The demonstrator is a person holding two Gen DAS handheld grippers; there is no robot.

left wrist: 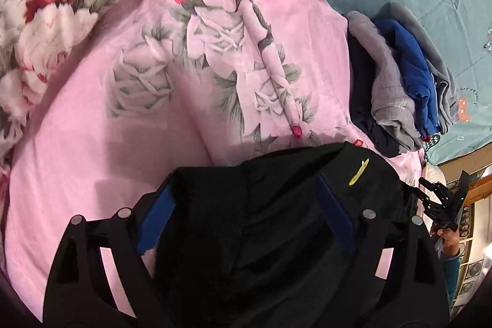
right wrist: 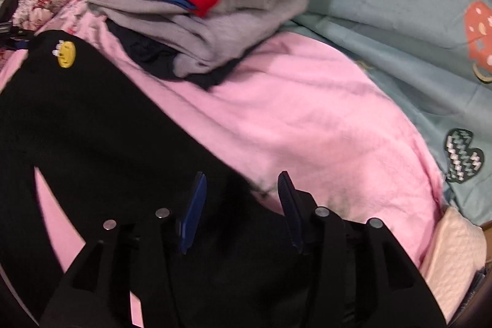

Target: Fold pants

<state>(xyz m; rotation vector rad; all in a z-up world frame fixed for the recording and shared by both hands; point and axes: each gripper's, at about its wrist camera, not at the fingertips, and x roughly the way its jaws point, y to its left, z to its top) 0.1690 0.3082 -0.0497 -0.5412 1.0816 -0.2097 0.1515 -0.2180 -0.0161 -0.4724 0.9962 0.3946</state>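
Black pants (left wrist: 261, 251) with a yellow smiley badge (left wrist: 358, 171) lie on a pink flowered sheet (left wrist: 123, 128). In the left wrist view they heap up between the blue pads of my left gripper (left wrist: 246, 214), whose fingers stand far apart. In the right wrist view the pants (right wrist: 92, 128) stretch from the badge (right wrist: 66, 53) at upper left down under my right gripper (right wrist: 241, 205). It is open, with its fingers over the black cloth near the pants' edge. The right gripper (left wrist: 436, 199) also shows at the left wrist view's right edge, held by a hand (left wrist: 449, 235).
A stack of folded grey, blue and red clothes (right wrist: 215, 5) sits on the sheet (right wrist: 307, 112) just beyond the pants, also seen as a pile (left wrist: 396, 82). A teal cartoon quilt (right wrist: 399, 20) lies to the right. A floral quilt (left wrist: 46, 5) is at far left.
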